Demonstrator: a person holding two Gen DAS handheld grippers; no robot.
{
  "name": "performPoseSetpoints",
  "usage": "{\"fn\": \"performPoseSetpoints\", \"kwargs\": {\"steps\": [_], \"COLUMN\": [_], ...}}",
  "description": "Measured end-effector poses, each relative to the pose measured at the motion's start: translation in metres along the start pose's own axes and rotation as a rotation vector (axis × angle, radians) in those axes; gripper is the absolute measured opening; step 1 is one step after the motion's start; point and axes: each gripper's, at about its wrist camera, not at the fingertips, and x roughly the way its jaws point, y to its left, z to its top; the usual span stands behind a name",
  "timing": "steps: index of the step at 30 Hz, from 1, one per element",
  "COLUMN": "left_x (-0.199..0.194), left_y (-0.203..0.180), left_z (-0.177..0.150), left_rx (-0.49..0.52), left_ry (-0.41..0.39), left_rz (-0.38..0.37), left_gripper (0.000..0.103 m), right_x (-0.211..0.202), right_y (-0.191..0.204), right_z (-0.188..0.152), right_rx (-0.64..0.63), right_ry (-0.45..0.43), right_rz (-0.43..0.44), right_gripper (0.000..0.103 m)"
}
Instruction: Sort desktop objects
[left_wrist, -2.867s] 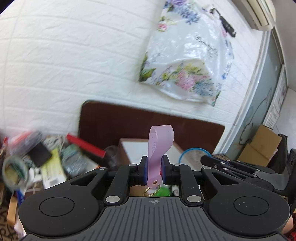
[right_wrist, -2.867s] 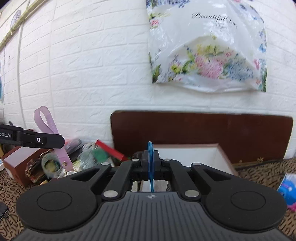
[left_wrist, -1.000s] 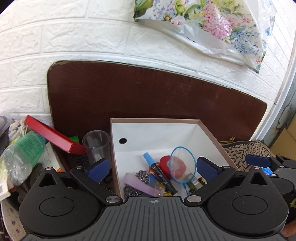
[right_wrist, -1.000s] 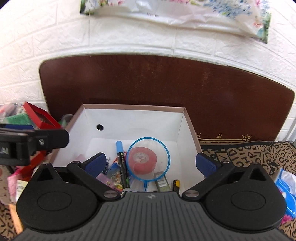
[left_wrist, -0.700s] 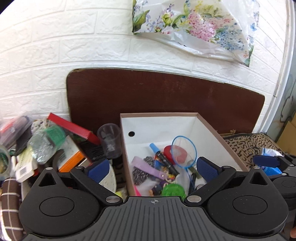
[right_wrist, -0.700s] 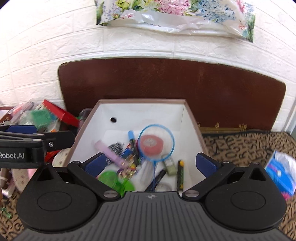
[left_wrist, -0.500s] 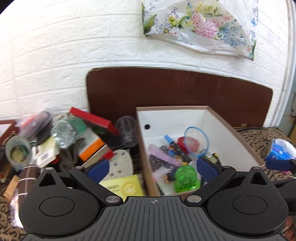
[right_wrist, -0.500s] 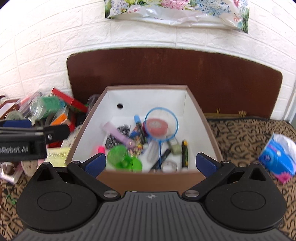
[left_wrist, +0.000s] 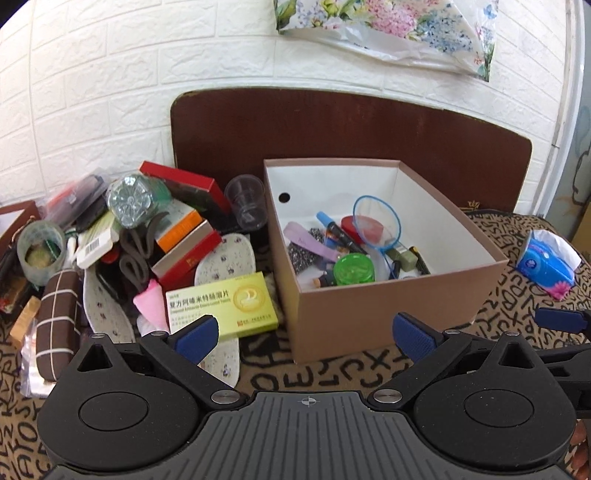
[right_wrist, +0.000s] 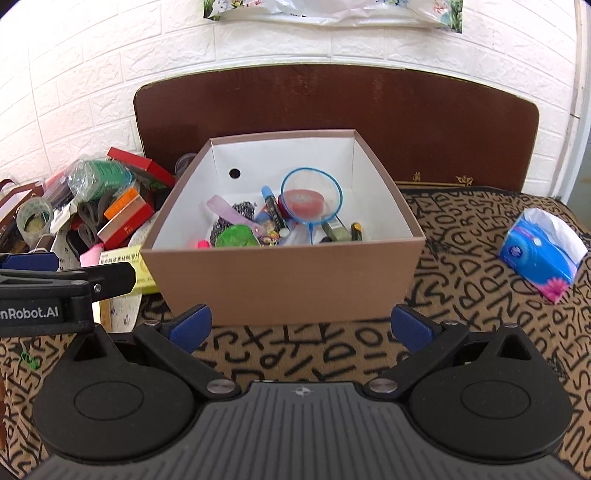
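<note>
A brown cardboard box (left_wrist: 391, 317) (right_wrist: 280, 280) with white inner walls stands on the patterned cloth and holds several small items. Among them are a pink strap (left_wrist: 308, 242) (right_wrist: 231, 214), a blue hoop net (left_wrist: 376, 225) (right_wrist: 312, 201), a red tape roll (right_wrist: 301, 199) and a green round lid (left_wrist: 352, 269) (right_wrist: 236, 236). My left gripper (left_wrist: 306, 334) is open and empty, pulled back in front of the box and the clutter. My right gripper (right_wrist: 301, 326) is open and empty too, in front of the box's near wall.
A heap of clutter lies left of the box: a yellow medicine box (left_wrist: 221, 304), red and orange boxes (left_wrist: 184, 243), a clear cup (left_wrist: 246, 206), a plastic bottle (left_wrist: 129, 199), insoles (left_wrist: 225, 258). A blue tissue pack (left_wrist: 546, 260) (right_wrist: 541, 251) lies at the right. A brown board (right_wrist: 332, 107) leans on the brick wall.
Both grippers have let go of the pink strap and the blue hoop net, which now lie in the box. Both have since drawn back from the box, open.
</note>
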Motion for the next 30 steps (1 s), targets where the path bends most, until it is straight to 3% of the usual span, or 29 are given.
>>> {"fn": "performPoseSetpoints", "kwargs": {"steps": [9,30], "left_x": [-0.007,-0.017], "left_y": [-0.002,-0.01], "left_z": [-0.014,-0.019], "left_rx": [0.017,0.066], "left_ry": [0.017,0.008], "left_rz": [0.042,-0.008], "left_gripper": [0.103,0.103], "right_x": [-0.011,-0.013], "right_y": [-0.003,-0.005], "right_z": [-0.018,-0.022], "right_rx": [0.019,0.049], "right_ry": [0.006,0.013], "right_rz": [-0.014,-0.033], "right_gripper": [0.103,0.103]}}
